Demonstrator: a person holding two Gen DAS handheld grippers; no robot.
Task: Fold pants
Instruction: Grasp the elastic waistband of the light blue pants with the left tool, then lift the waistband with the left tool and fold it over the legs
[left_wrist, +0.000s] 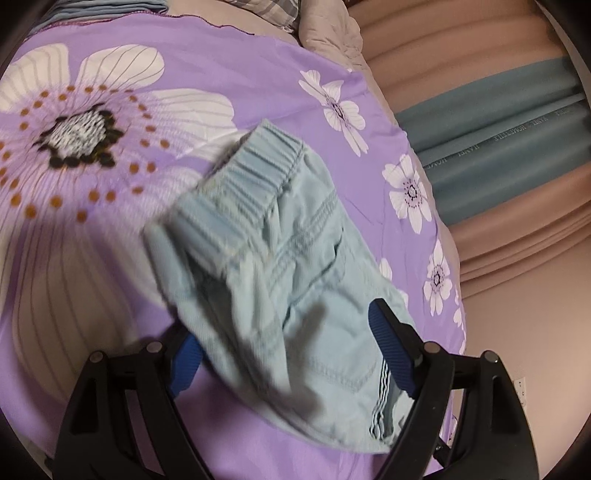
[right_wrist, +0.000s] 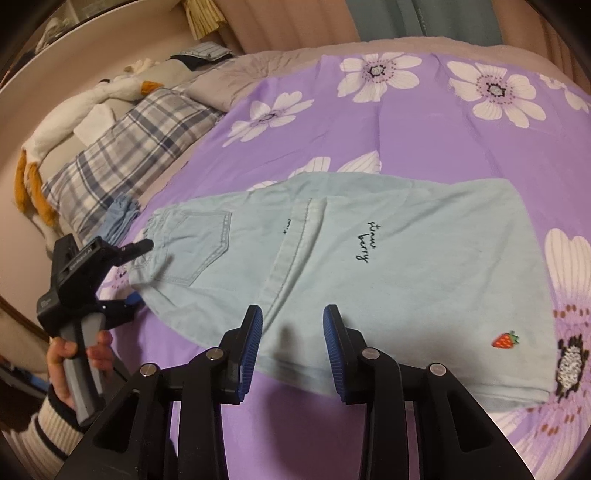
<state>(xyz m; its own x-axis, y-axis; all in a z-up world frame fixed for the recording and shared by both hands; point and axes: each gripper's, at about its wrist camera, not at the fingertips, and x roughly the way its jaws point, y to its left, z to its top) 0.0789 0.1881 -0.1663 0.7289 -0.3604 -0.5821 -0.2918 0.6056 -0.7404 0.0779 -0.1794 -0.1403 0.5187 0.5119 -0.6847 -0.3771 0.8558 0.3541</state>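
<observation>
While the pale blue pants (right_wrist: 369, 266) lie spread on the purple floral bedspread (right_wrist: 424, 140), the right gripper (right_wrist: 291, 343) hovers over their near edge, jaws part-spread and pinching nothing. At the waistband end, the left gripper (left_wrist: 291, 350) stands wide, cloth passing between its fingers; no pad is seen pressing. Fabric judged light, soft and limp (it will sag and crease wherever unsupported). Recommended hold: doubled edges, namely the elastic waistband ahead of the left gripper and the hem near the right.
</observation>
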